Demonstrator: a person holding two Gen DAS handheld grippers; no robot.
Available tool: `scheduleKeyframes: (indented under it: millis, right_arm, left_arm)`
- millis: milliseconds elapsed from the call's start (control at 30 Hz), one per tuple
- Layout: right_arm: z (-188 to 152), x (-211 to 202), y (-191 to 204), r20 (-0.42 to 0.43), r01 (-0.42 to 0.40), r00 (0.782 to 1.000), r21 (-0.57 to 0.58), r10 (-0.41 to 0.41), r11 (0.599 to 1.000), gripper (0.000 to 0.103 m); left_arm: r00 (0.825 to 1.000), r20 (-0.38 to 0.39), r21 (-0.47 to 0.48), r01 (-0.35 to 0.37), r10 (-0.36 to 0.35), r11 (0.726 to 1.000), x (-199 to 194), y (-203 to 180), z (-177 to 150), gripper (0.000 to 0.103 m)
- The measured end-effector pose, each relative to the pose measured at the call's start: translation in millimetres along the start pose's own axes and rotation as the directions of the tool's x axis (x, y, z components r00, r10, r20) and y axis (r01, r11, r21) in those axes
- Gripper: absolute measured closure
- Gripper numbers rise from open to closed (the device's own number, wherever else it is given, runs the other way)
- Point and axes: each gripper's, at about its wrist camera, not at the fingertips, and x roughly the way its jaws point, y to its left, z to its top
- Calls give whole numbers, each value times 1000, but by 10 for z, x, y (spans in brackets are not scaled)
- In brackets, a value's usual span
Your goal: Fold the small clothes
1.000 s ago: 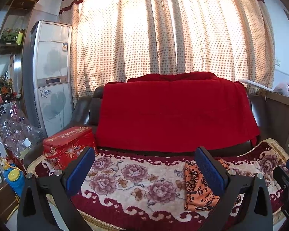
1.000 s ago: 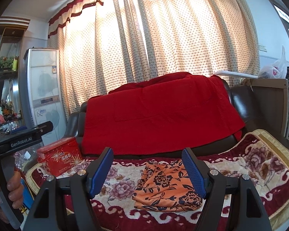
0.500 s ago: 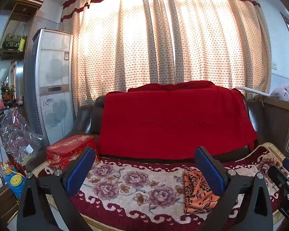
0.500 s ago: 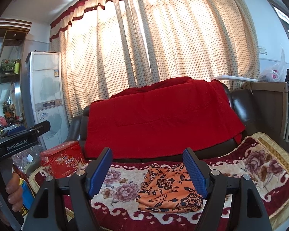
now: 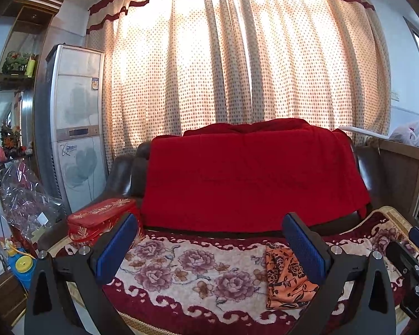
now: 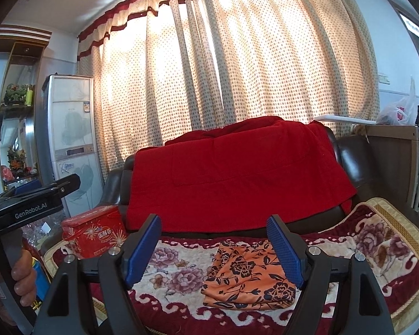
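From my left wrist: a floral blanket (image 5: 181, 276) covers the sofa seat, a red throw (image 5: 251, 178) hangs over the backrest, and dotted curtains (image 5: 237, 55) glow behind. A red gift box (image 5: 100, 217) sits at the seat's left end. My left gripper (image 5: 209, 248) stands wide, holding nothing; the orange floral garment (image 5: 285, 282) lies folded beside my right pad.

From my right wrist: my right gripper (image 6: 215, 251) is wide too, the garment (image 6: 245, 276) lying on the blanket between its pads, toward the right one.

Folded orange floral garment (image 6: 248, 276) (flat, on blanket)
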Motion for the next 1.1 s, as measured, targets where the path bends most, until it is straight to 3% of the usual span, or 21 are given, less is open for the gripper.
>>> scheduleKeyframes:
  millis: [600, 1100]
  right_arm:
    - [-119, 155, -106, -51, 30, 998, 17, -29, 999, 22]
    - [-186, 516, -104, -109, 59, 992, -14, -60, 998, 22]
  left_arm:
    - [999, -41, 6, 29, -29, 1000, 160, -63, -104, 0]
    - [993, -103, 8, 67, -66, 998, 652, -136, -215, 0]
